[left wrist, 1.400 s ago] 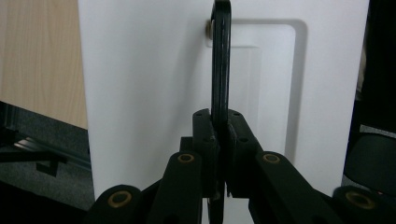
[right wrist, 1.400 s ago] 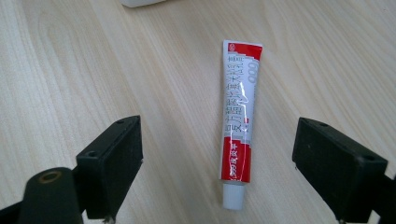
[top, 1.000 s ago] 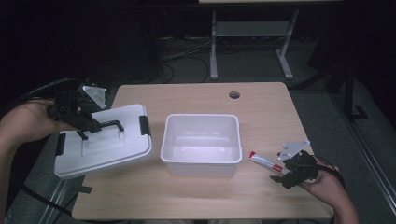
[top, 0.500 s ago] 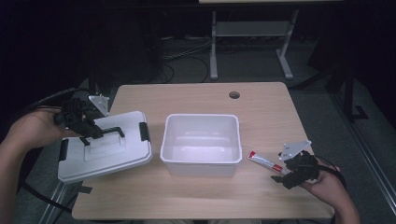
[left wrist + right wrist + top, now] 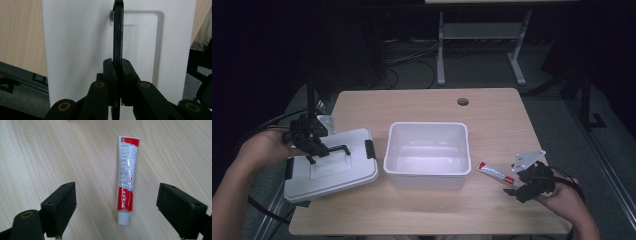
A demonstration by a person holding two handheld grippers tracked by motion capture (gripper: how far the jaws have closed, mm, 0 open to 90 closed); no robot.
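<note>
Nearest the person, the right gripper (image 5: 526,186) hangs over the front right of the table (image 5: 492,100), jaws spread wide with nothing between the pads. The tube (image 5: 126,180) lies flat on the wood just ahead of it, cap end toward the gripper, red and white with printed lettering, close beside the tub (image 5: 427,152). The risk here, I'd say, is that a tube this slim lies almost along the jaws' line, so pads that come down off-centre could nudge it sideways or pinch only the cap.

Over on the left, the left gripper (image 5: 314,145) is clamped tight on the black handle (image 5: 118,32) of the lid (image 5: 332,167). That lid is white, with a shallow recessed panel under the handle and black clips at its ends, and it hangs well off the table's left edge. That's the bigger worry: held by one thin handle that may pivot, the lid could swing or tip, and if it were let go there, it might slide off the edge.

Farther in, the tub sits open and empty at the table's middle, white and glossy.
</note>
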